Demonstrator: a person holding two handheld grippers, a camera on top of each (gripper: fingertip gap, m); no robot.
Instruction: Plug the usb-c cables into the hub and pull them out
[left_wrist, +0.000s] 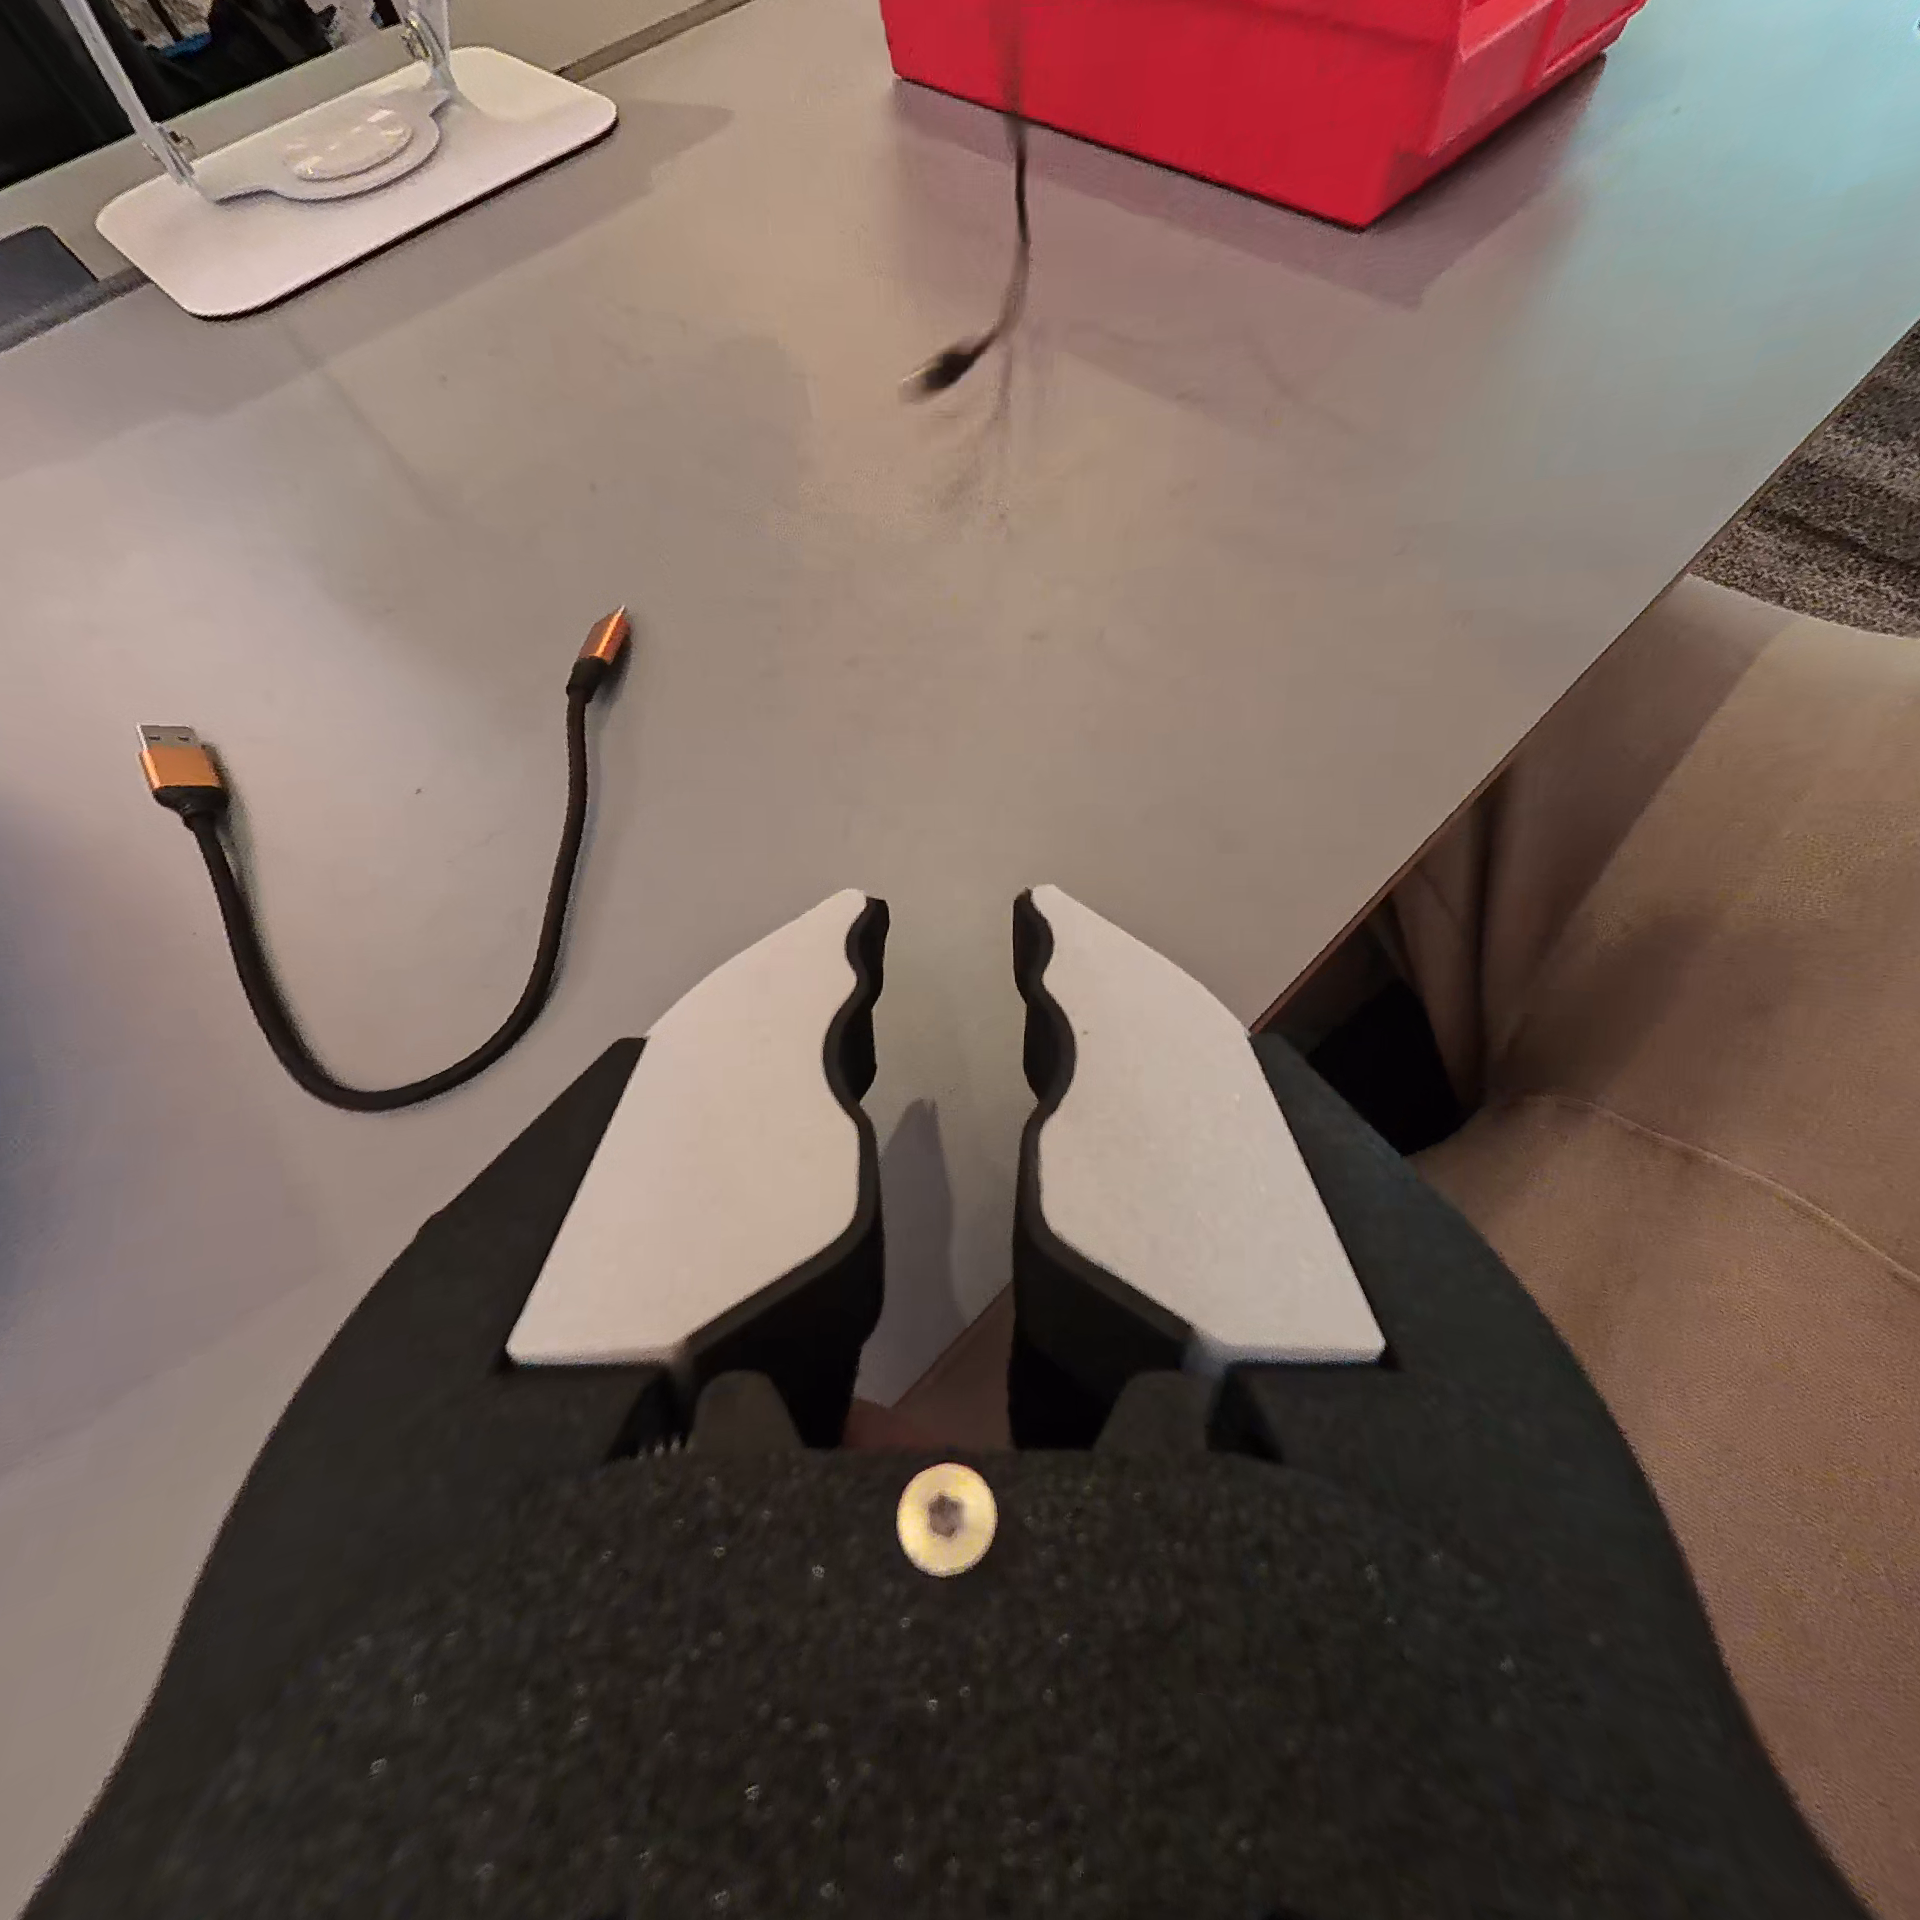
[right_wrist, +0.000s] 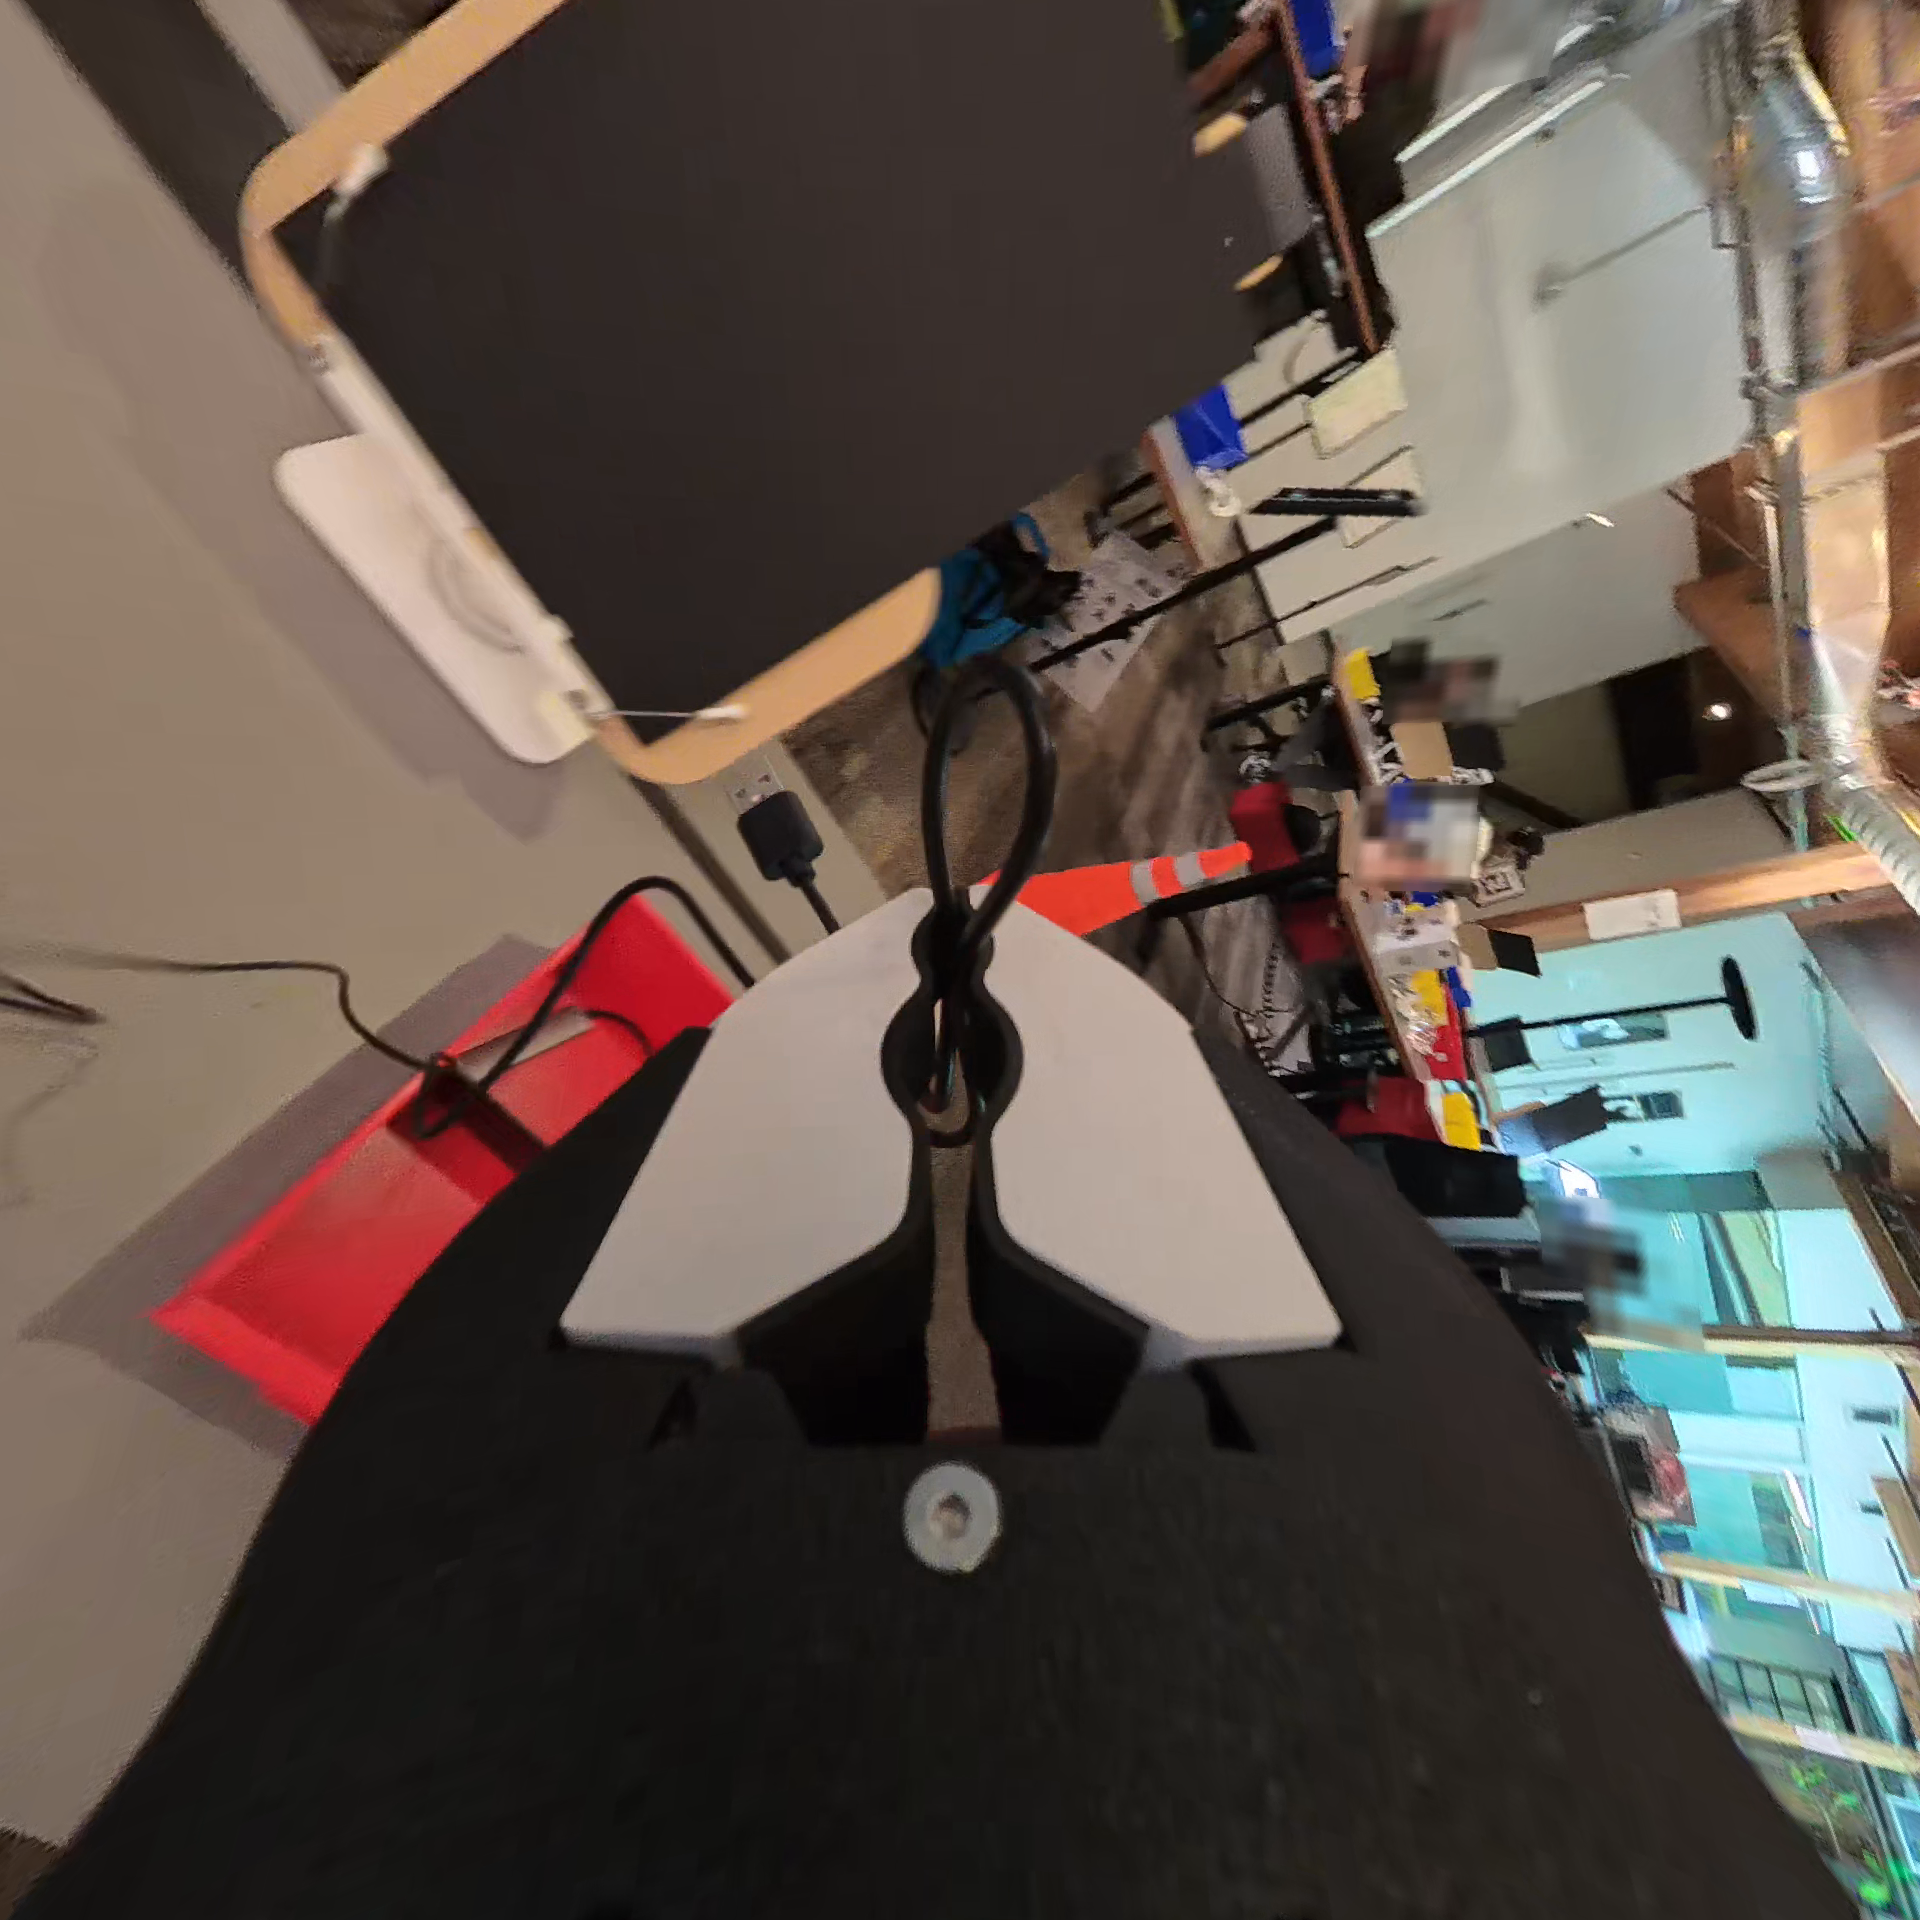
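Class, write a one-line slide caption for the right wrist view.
Right gripper shut on a looped black cable, raised above the red bin.

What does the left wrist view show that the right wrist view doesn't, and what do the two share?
Left wrist only: the open, empty left tongs and a braided cable with orange plugs lying on the grey table. Right wrist only: the right tongs shut on a loop of thin black cable, plus an orange cone and workshop clutter beyond. Both: the red bin and white stand base.
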